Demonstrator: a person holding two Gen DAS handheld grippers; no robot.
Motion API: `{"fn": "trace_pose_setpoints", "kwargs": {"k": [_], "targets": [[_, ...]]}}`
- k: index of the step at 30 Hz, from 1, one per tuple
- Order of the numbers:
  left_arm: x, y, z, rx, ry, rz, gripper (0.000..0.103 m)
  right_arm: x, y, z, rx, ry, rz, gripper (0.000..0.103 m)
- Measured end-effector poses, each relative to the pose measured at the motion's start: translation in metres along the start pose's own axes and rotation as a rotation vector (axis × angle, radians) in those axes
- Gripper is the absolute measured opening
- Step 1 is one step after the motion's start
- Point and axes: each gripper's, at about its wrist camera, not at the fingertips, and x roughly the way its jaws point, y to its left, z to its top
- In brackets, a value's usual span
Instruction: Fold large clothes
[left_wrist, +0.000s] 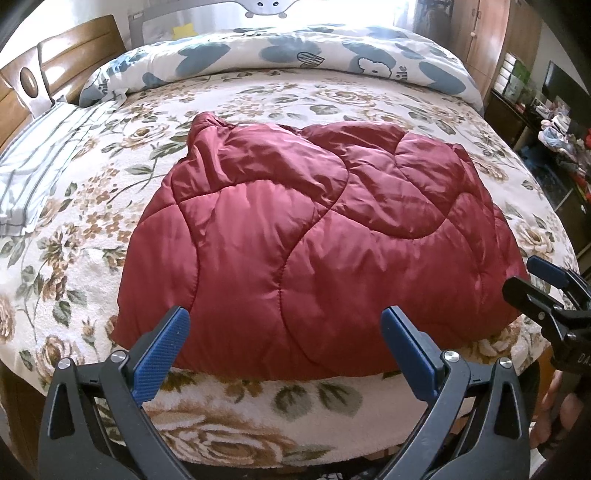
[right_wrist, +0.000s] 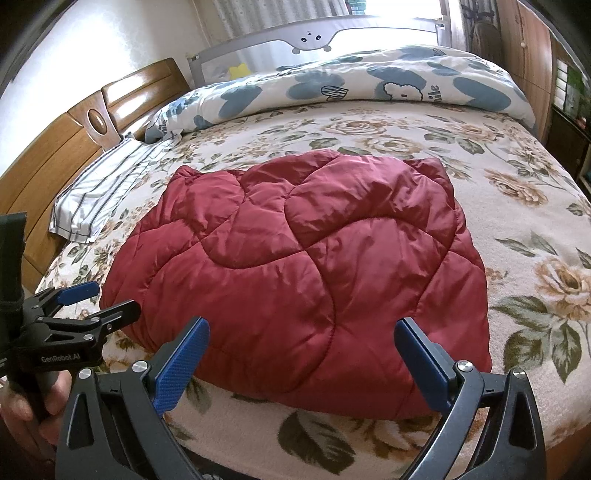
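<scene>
A dark red quilted puffy jacket (left_wrist: 306, 236) lies folded into a compact bundle on the floral bed cover (left_wrist: 258, 402); the right wrist view shows the same jacket (right_wrist: 306, 266). My left gripper (left_wrist: 286, 321) hovers open over the jacket's near edge, nothing between its blue pads. Open and empty too, my right gripper (right_wrist: 303, 332) hangs above the near edge. Each gripper appears in the other's view: the right gripper (left_wrist: 532, 277) at the jacket's right corner, the left gripper (right_wrist: 114, 295) at its left corner, held by a hand (right_wrist: 22, 406).
A rolled blue-and-white duvet (left_wrist: 280, 55) lies across the far side of the bed. A striped pillow (left_wrist: 40, 162) sits at the left by the wooden headboard (left_wrist: 22, 81). A grey bed rail (right_wrist: 314, 33) stands behind. Cluttered shelves (left_wrist: 554, 122) and a wardrobe (left_wrist: 484, 33) stand at right.
</scene>
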Motion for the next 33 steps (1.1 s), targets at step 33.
{"fn": "trace_pose_setpoints", "kwargs": {"k": [33], "targets": [[0.0097, 0.0076, 0.0046, -0.014, 0.016, 0.0, 0.103, 0.0066, -0.0087, 0.0031, 0.005, 0.007, -0.005, 0.101]]}}
